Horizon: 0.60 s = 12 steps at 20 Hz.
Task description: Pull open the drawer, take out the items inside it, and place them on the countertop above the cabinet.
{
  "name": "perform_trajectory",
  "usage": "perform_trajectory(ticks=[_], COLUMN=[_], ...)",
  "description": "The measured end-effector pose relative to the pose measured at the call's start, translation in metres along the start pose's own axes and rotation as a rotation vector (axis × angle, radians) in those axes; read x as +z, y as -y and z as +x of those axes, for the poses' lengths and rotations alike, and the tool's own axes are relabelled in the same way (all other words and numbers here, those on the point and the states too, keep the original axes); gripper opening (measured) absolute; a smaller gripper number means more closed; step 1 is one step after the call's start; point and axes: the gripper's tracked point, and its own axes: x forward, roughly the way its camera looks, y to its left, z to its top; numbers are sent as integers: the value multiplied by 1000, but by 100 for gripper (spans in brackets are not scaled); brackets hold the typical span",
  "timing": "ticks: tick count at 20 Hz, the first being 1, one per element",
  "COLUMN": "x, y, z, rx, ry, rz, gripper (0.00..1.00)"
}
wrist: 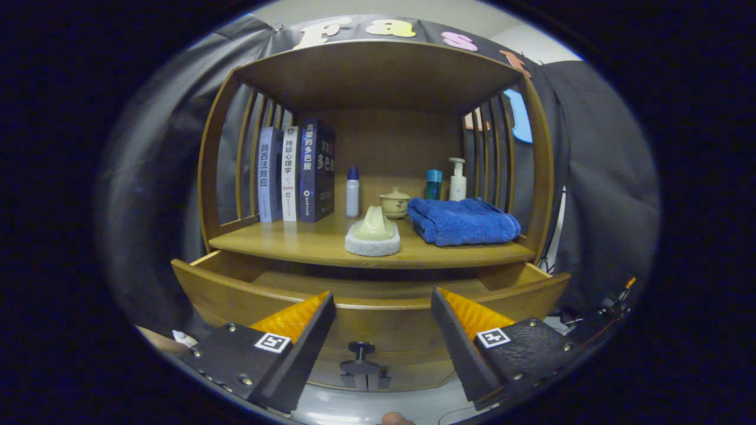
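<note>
The wooden drawer [236,289] under the countertop [295,243] stands pulled out; its inside floor shows bare where I can see it. A dark knob [361,349] sticks out of the drawer's front, low between my fingers. My gripper [383,304] is open, with one finger on each side of the drawer front's middle and nothing held. On the countertop, just beyond the fingers, sits a cream brush on a grey-white sponge pad [372,234], and to its right lies a folded blue towel [462,221].
Three upright books [298,172] stand at the shelf's left. Behind are a small white bottle [352,192], a lidded ceramic jar [395,202], a teal bottle [433,183] and a pump bottle [458,179]. Slatted side walls and a wooden roof enclose the shelf.
</note>
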Motion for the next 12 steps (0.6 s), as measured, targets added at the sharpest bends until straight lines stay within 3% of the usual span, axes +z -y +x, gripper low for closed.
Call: perform_trajectory(ticks=[2,6,12], x=[2,7,12], y=[-11,-48,-54], z=[9,19,25], rx=[27,161,73], ry=[21,64,123], rz=[-30,-80,-115], gripper=[99,98,98])
